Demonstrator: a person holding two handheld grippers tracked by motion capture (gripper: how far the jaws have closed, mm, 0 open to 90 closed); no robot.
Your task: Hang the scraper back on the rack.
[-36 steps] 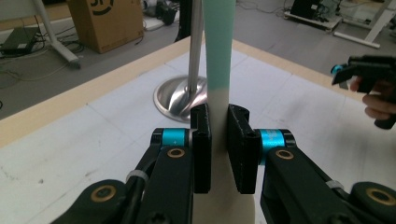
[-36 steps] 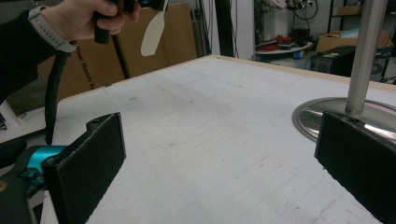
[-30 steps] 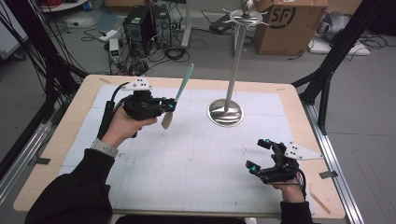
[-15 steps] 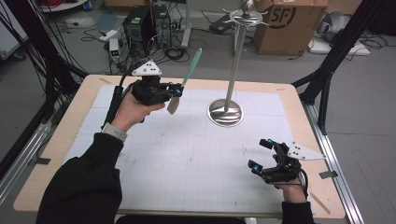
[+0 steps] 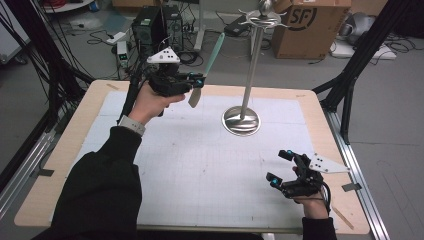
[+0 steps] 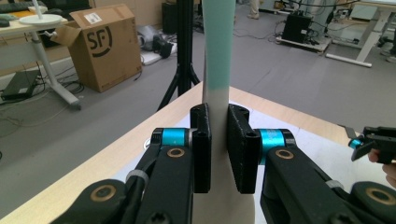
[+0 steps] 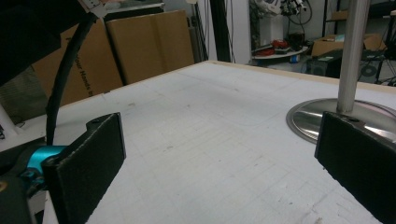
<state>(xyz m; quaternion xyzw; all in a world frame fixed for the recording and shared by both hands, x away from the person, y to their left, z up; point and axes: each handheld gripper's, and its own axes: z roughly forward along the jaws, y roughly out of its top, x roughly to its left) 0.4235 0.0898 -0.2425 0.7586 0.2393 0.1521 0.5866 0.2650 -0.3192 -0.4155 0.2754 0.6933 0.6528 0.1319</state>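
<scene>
From the high view, the left tool [image 5: 196, 82] is raised over the far left part of the surface [image 5: 65, 150], clenched on a spatula [image 5: 206, 67] whose pale blade end hangs below the jaws and whose green handle slants up and to the right, past the far edge. To its right a metal stand [image 5: 242, 119] sits on its round base with a thin pole rising to a small rack on top; spatula and stand are apart. The right tool [image 5: 278, 166] rests low at the near right corner, jaws spread with nothing between them. The left gripper view gives the grip up close: the two black pads press on the spatula [image 6: 217, 70] just where its white part meets the green, and the right tool [image 6: 376, 144] shows at the right edge. The right gripper view looks level across the white mat, its jaws wide apart, with the base and pole of the stand [image 7: 348, 56] ahead on the right.
</scene>
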